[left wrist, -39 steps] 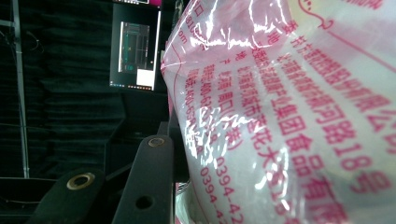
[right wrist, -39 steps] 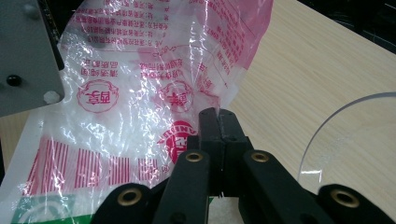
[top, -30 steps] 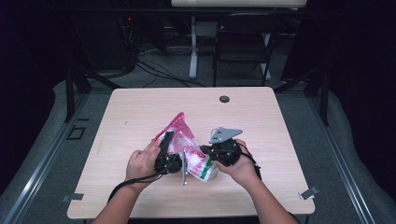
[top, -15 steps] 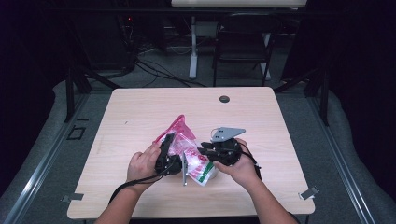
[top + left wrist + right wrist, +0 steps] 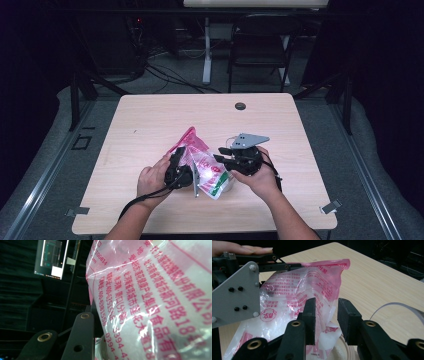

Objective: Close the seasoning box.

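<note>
Left tongs [image 5: 186, 161] gripping plastic bag [image 5: 207, 167]; right tongs [image 5: 325, 315] freshly parted around it.

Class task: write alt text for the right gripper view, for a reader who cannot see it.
Two black jaws of the right gripper, just opened, stand apart around a fold of a clear plastic bag with pink print. The left gripper holds the bag's top edge above a wooden table.
</note>
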Tool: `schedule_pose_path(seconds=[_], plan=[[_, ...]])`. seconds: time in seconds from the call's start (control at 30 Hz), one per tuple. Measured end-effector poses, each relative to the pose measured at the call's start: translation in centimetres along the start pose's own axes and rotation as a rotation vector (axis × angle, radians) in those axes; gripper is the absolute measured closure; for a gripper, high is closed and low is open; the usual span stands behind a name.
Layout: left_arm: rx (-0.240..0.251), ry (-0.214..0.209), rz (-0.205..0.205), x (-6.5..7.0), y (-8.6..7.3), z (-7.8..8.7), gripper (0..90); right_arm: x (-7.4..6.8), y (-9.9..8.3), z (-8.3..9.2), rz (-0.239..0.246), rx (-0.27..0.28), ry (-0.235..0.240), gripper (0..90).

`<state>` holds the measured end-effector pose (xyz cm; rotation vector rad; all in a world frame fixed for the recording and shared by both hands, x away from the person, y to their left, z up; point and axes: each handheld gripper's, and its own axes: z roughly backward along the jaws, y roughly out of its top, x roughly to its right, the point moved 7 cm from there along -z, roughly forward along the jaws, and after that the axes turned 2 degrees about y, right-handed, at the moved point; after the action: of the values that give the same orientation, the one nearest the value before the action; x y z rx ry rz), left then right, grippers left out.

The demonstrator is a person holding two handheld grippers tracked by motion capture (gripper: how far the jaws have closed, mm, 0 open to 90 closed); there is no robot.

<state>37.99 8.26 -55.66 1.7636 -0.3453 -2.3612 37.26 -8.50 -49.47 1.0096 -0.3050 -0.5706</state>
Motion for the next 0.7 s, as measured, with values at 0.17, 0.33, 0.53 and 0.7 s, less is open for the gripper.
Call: schedule_pose_path(seconds=[0.17,0.33,0.53,0.7], plan=[[-0.004,-0.026,0.045,0.3,-0.4,0.0,73.1,0.2,0.2,0.3,-0.006,0.014,-0.006,68.4],[-0.004,-0.055,0.09,0.6,-0.7,0.1,73.2,0.4,0.2,0.5,-0.006,0.013,-0.008,68.4],[-0.007,-0.087,0.133,0.9,-1.0,0.1,73.2,0.5,0.3,0.6,-0.011,0.019,-0.013,68.4],[-0.009,-0.104,0.164,1.2,-1.3,0.1,73.2,0.6,0.2,0.6,-0.01,0.018,-0.015,68.4]])
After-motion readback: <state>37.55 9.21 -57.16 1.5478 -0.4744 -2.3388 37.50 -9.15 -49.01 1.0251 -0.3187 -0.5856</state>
